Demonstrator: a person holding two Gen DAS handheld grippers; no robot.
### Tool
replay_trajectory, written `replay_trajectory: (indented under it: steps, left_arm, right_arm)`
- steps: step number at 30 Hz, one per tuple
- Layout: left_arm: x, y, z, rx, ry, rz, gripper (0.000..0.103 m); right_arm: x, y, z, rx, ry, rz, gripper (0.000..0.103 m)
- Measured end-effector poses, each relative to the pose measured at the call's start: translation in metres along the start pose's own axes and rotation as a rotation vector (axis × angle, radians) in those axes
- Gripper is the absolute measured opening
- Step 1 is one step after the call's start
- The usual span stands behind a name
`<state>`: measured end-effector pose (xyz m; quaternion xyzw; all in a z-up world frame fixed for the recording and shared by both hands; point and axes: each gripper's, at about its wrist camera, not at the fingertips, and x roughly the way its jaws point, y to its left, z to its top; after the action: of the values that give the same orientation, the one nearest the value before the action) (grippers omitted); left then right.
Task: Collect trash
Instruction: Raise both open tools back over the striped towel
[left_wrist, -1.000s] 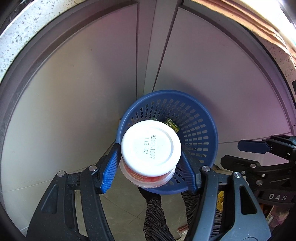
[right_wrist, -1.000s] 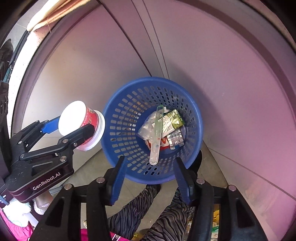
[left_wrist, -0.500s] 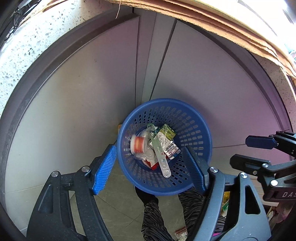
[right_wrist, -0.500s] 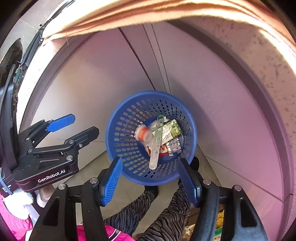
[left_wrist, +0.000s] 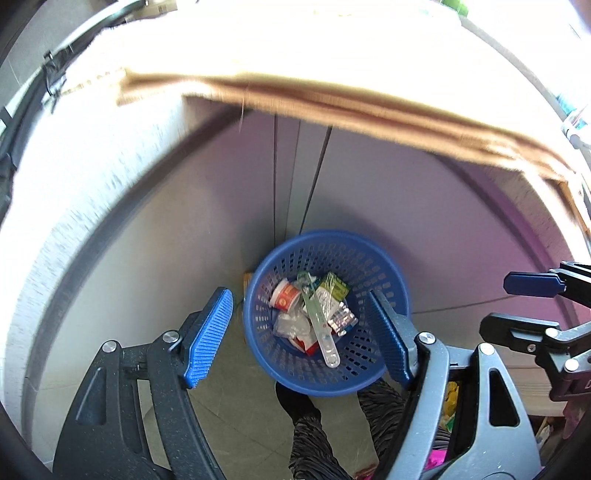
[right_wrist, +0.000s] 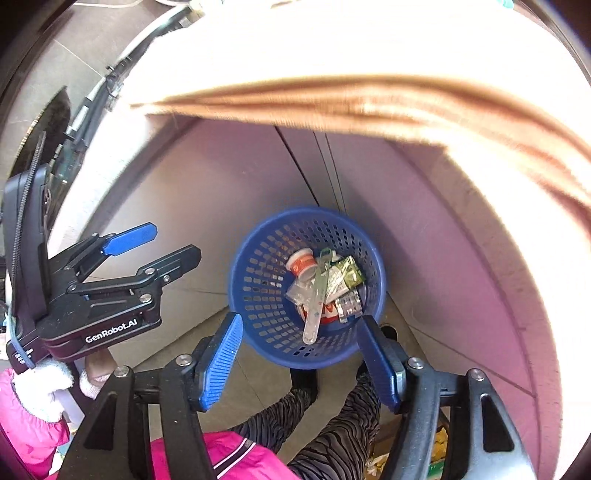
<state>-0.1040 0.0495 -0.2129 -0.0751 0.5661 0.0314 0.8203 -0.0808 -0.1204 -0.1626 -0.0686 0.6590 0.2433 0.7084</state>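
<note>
A blue perforated basket (left_wrist: 351, 369) (right_wrist: 258, 277) stands on the floor far below both grippers. In it lie a red-and-white cup (left_wrist: 284, 295) (right_wrist: 301, 264), a long pale plastic strip (left_wrist: 317, 321) (right_wrist: 317, 299), a green wrapper (left_wrist: 334, 288) (right_wrist: 349, 275) and a blister pack (left_wrist: 341, 319). My left gripper (left_wrist: 297, 293) (right_wrist: 171, 243) hangs open and empty high above the basket. My right gripper (right_wrist: 300, 318) (left_wrist: 532, 306) is beside it, its jaws opening with nothing between them.
A pale speckled counter edge (left_wrist: 74, 184) with a tan cloth (left_wrist: 369, 107) over it juts out above. Grey cabinet doors (left_wrist: 221, 206) stand behind the basket. A person's striped trouser legs (right_wrist: 332, 435) and pink jacket (right_wrist: 236, 458) are just below the basket on the tiled floor.
The cup left the left gripper's jaws and now lies in the basket. Both grippers rose and their jaws widened; the counter edge and cloth came into view.
</note>
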Motion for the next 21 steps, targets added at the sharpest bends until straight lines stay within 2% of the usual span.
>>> replay_trajectory:
  steps: [13,21]
  left_arm:
    - [-0.063,-0.01,0.041,-0.019,-0.144,0.011,0.076]
    - [-0.084,-0.009,0.079,-0.054,-0.213,0.014,0.076]
  right_arm:
    - [-0.078,-0.002,0.014,-0.056,-0.168,0.048,0.079]
    - [-0.122,-0.01,0.037,-0.124,-0.267,0.036,0.088]
